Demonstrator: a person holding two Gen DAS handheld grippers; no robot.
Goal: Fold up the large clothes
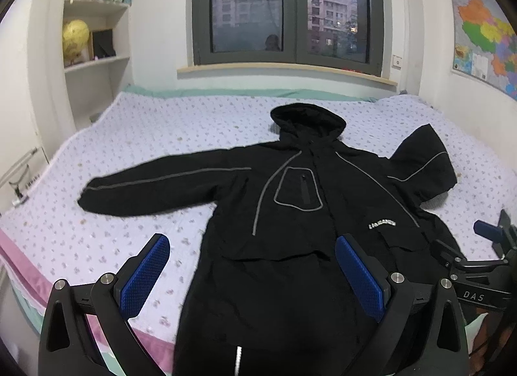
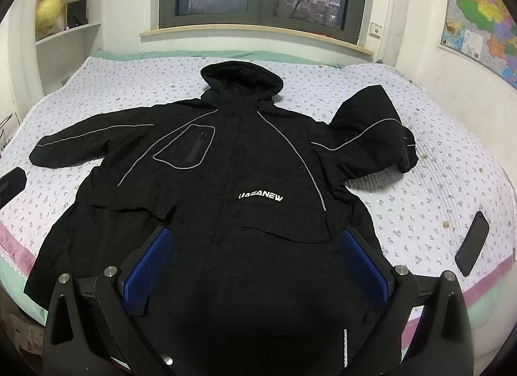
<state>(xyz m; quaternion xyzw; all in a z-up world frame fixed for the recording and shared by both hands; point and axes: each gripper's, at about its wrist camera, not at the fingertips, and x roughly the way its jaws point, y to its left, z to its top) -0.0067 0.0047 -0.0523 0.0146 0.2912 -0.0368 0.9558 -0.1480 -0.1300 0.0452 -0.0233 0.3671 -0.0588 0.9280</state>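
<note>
Progress on the fold is nil as far as the views show: the black hooded jacket [image 2: 245, 162] lies front-up and spread across the bed [image 2: 420, 201], hood toward the window, hem hanging over the near edge. One sleeve [image 1: 155, 185] reaches flat and straight toward the shelf side; the other sleeve [image 2: 371, 130] is bent back on itself and peaks upward, which I judge to be how it fell, not a deliberate fold. Body, hood and both sleeves remain to be folded. Left gripper [image 1: 252, 275] hovers above the near edge of the bed, its blue pads wide apart and holding nothing, one pad over bare quilt and the other over the jacket's lower front. Right gripper [image 2: 255, 271] hangs over the jacket's lower body, pads likewise spread with no cloth between them; whether the pads touch the fabric cannot be told. No bin, basket or drawer for finished clothes appears in either view. Wall shelves [image 1: 97, 62] by the window hold books, a yellowish globe [image 1: 75, 36] and a dark frame. Dark phone [image 2: 472, 243] lies on the quilt, well apart from the jacket.
</note>
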